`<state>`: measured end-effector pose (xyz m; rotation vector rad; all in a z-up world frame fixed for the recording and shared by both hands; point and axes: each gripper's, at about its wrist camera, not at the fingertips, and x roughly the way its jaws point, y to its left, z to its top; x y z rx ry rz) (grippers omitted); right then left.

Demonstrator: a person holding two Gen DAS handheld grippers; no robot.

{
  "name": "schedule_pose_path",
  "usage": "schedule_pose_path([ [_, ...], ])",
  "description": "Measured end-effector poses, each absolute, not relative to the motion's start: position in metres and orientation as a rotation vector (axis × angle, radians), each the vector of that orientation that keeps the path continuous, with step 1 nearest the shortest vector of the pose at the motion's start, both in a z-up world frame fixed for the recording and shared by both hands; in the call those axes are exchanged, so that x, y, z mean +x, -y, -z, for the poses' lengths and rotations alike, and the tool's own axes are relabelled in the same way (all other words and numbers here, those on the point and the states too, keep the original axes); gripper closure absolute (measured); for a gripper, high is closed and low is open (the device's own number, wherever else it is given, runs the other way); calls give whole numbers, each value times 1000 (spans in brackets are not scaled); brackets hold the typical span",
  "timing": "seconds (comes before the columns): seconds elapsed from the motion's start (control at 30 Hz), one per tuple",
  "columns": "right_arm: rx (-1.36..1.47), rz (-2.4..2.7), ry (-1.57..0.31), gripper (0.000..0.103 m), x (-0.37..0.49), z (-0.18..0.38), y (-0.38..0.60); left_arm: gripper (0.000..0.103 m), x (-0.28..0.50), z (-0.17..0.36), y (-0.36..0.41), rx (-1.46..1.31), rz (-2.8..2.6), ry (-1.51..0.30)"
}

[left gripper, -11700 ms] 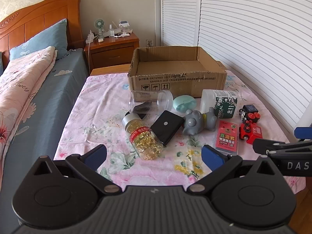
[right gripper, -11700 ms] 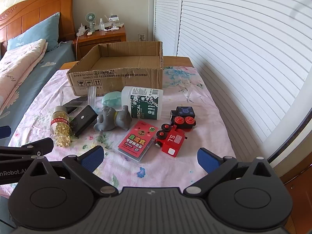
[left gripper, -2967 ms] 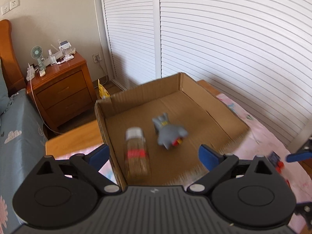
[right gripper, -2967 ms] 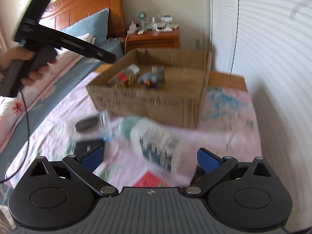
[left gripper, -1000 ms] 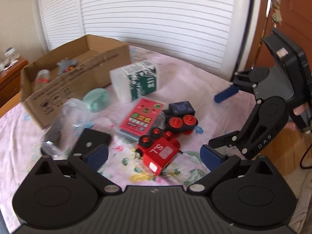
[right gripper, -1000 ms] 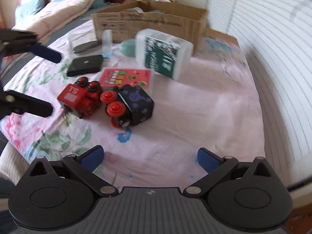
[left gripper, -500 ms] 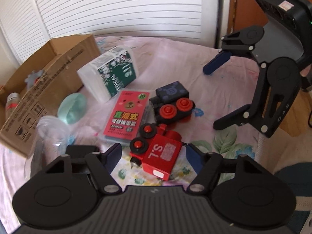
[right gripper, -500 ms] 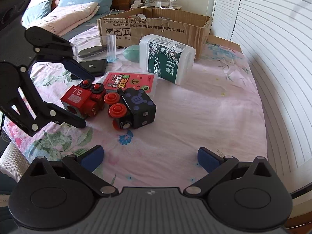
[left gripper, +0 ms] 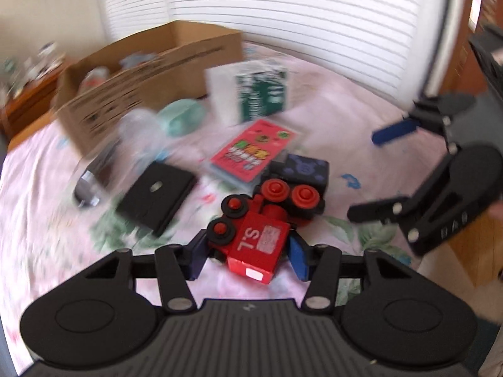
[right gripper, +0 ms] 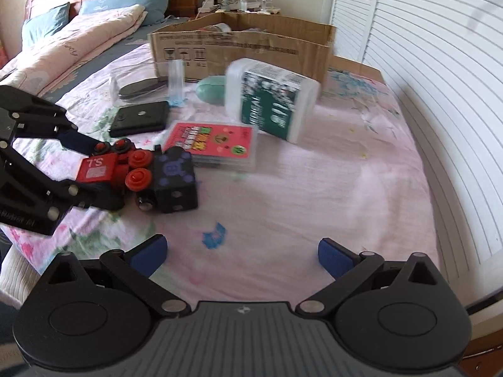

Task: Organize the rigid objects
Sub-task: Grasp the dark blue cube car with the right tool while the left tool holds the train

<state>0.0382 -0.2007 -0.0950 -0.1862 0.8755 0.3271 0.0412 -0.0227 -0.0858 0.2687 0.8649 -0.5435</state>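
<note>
Here, left tongs (left gripper: 248, 253) closing, pinching red toy train (left gripper: 256, 245), right tongs (right gripper: 242, 256) spread wide, empty.

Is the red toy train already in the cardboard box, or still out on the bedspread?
Still out. The red toy train lies on the bedspread, well short of the cardboard box, with the left gripper closing its jaws around it.

**Count of things on the bed**

Two toy train cars: red one (left gripper: 256, 245) between the closing left jaws, dark one (left gripper: 303, 176) just beyond. One cardboard box (right gripper: 242, 48), white bottle (right gripper: 272, 100), red card pack (right gripper: 213, 141), black case (right gripper: 140, 117), green oval (right gripper: 212, 89).
</note>
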Motion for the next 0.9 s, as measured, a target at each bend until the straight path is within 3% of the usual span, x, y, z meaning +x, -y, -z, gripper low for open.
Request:
schedule_pose_path([
  [0.17,-234,-394,-856,4,38,92,177,51,40,87,8,257,493,-853],
  [0.3,-232,-410,-851,13,42,87,169,51,41,86,1,234,488,-859],
  [0.9,-536,-646,-794,24,69,79,110,51,37,85,-14,415,706,-823],
])
